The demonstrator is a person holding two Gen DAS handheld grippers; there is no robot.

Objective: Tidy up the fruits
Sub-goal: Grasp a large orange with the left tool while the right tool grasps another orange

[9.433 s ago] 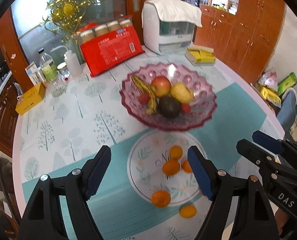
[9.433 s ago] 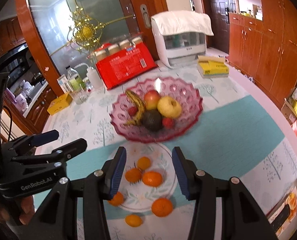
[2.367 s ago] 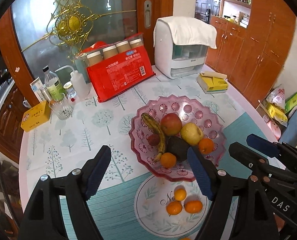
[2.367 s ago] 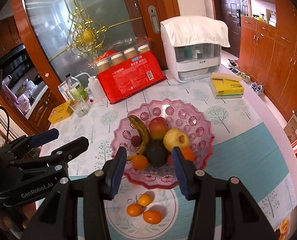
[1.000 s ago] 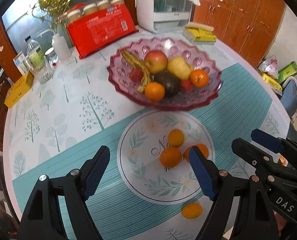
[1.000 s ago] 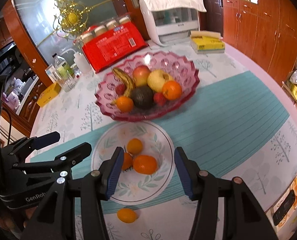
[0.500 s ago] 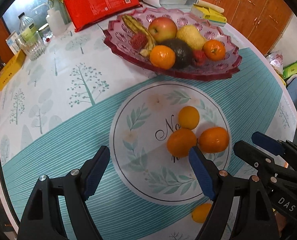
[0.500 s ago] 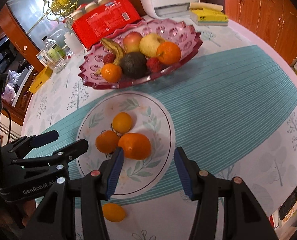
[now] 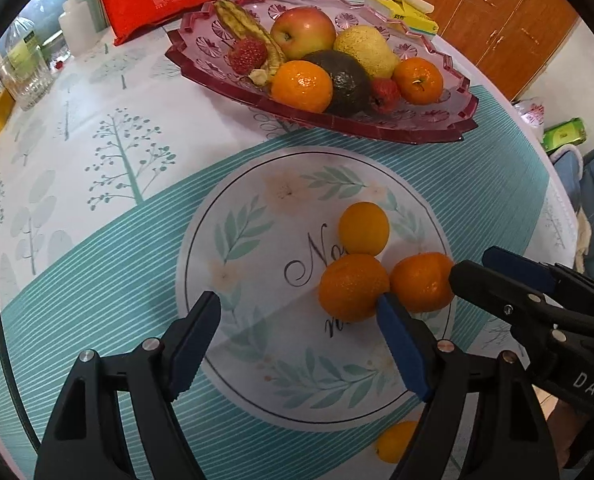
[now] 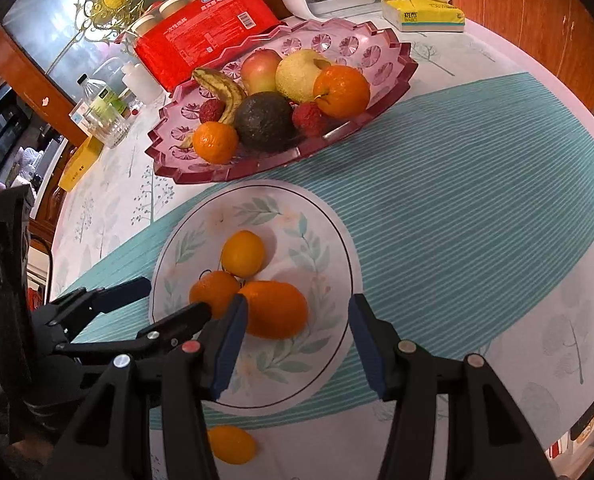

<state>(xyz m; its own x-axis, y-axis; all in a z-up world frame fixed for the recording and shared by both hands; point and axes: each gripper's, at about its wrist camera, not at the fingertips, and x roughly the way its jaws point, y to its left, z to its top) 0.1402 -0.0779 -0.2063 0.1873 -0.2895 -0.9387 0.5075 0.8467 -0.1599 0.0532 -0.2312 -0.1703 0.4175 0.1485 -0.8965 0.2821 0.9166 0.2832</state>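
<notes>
Orange fruit was the business of this moment: three mandarins sat touching in a cluster on the printed round mat (image 9: 257, 216) on the bench, with the pink glass fruit bowl (image 9: 437, 128) at about twelve o'clock from them, already carrying two mandarins beside an apple, a pear, an avocado and a banana. The left gripper (image 9: 297, 340) hung with its jaws wide apart and nothing between them, its right pad just beside the near-left mandarin (image 9: 353, 288). The right gripper (image 10: 293, 344) stood at a moderate gap, pads apart from the near-right mandarin (image 10: 275, 308), which lay just ahead of the opening and was not gripped. A fourth loose mandarin (image 10: 233, 444) lay off the mat at six o'clock, near the bench edge. Judging by this, the step in hand was the approach for picking up the next fruit. The next move seemed to call for each gripper to straddle one mandarin without nudging its neighbours, close gently on the soft skin, then lift toward the bowl.
</notes>
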